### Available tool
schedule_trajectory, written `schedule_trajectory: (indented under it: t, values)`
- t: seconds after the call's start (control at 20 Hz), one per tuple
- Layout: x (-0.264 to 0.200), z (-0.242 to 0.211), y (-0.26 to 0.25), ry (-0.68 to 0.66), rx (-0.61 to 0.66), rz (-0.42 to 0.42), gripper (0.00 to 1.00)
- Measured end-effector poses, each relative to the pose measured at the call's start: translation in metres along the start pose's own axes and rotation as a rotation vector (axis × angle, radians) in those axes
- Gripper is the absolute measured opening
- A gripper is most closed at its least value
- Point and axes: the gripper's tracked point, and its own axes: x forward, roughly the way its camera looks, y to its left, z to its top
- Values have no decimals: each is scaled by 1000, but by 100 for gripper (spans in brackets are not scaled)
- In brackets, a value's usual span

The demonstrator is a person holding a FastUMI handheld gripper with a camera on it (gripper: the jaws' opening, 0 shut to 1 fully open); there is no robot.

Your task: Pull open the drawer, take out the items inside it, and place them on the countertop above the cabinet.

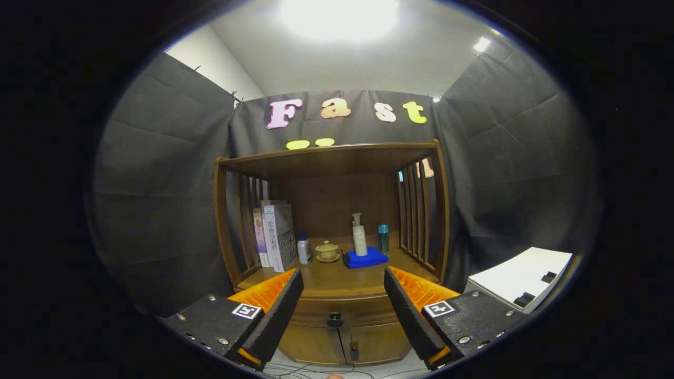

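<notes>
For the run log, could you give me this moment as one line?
stage: approach | gripper: open, holding nothing | drawer: shut, knob between the fingers, beyond them | countertop: bottles, cup, books

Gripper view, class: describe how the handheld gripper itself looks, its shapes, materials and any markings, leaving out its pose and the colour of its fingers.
The gripper has two long flat fingers with a rough, foam-like face. Behind each is a ribbed orange part. Each finger sits on a black block fixed with silver screws, and each block carries a small square black-and-white marker.

Glaring ceiling lamp (339,16), fisheye-bent edges.
</notes>
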Motion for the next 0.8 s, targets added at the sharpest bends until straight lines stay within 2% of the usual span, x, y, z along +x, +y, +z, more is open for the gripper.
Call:
schedule_trajectory:
  t: [0.4, 0.5, 0.6, 0.8]
  values:
    - [38, -69, 13, 107, -98, 43, 97]
    - [48, -75, 23, 104, -134, 53, 97]
    - [59, -96, 21, 141, -157, 34, 96]
    - [84, -140, 23, 216, -120, 5, 96]
